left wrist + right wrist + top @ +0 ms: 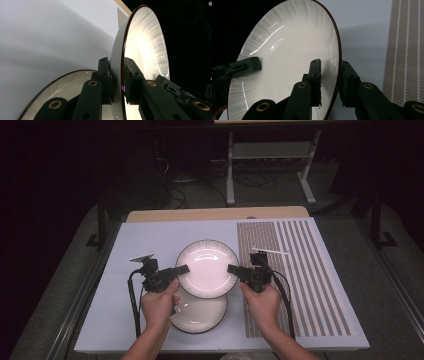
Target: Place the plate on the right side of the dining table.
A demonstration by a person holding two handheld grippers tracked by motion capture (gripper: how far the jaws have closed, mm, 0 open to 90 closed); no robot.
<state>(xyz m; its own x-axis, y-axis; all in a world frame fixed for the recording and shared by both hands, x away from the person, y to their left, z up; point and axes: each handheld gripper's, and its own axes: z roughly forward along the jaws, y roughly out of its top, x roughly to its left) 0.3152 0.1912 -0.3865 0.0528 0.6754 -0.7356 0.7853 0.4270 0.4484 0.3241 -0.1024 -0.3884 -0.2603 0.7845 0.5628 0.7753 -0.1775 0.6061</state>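
A white plate with a dark rim (206, 268) is held above the table by both grippers. My left gripper (182, 269) is shut on its left rim, and my right gripper (233, 269) is shut on its right rim. In the left gripper view the jaws of the left gripper (117, 72) pinch the edge of the upper plate (145, 45), and a second plate (65, 87) lies below. In the right gripper view the right gripper (331, 72) clamps the rim of the plate (287, 57). The second plate (200, 315) rests on the mat, partly under the held one.
A pale lavender mat (150, 240) covers the table. A brown striped placemat (300, 275) lies on the right, with a thin white stick (270, 251) at its upper left. A white desk frame (270, 165) stands on the floor beyond the table.
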